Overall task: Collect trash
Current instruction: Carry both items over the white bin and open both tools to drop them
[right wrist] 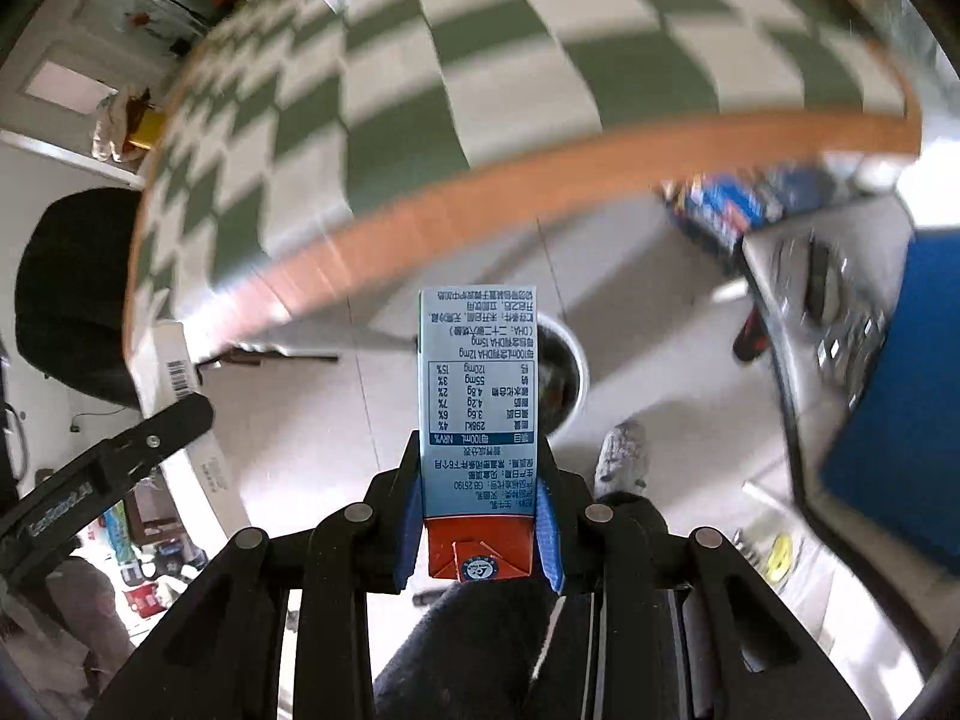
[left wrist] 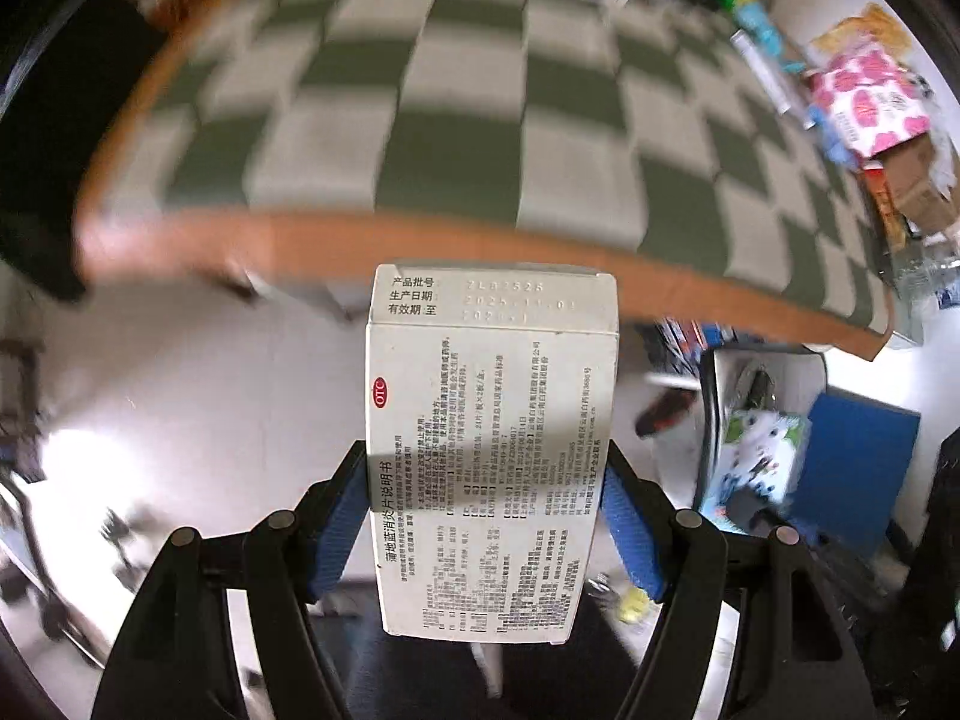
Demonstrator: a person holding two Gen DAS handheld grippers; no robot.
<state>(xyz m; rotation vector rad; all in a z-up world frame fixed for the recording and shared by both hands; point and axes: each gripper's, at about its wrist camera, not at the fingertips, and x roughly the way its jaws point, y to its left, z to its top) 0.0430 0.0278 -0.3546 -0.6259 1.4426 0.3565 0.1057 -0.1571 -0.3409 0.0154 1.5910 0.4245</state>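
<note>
Off the near edge of the checkered worktop point(left wrist: 456, 120), over the floor, both tongs were loaded. Left tongs point(left wrist: 486, 516) clenched a white medicine box point(left wrist: 492, 450); right tongs point(right wrist: 480, 516) clenched a small milk carton point(right wrist: 478, 414). Step judged: carrying collected trash to disposal. A grey round bin point(right wrist: 570, 372) sat on the floor just beyond the carton; next move likely calls for lowering over it and releasing.

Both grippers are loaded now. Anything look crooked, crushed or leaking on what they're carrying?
Nothing stands out. The left gripper clamps the white medicine box squarely between its blue pads, corners crisp. The right gripper holds the small milk carton straight, with no dents or drips visible. Both views are motion-blurred beyond the held items.
</note>
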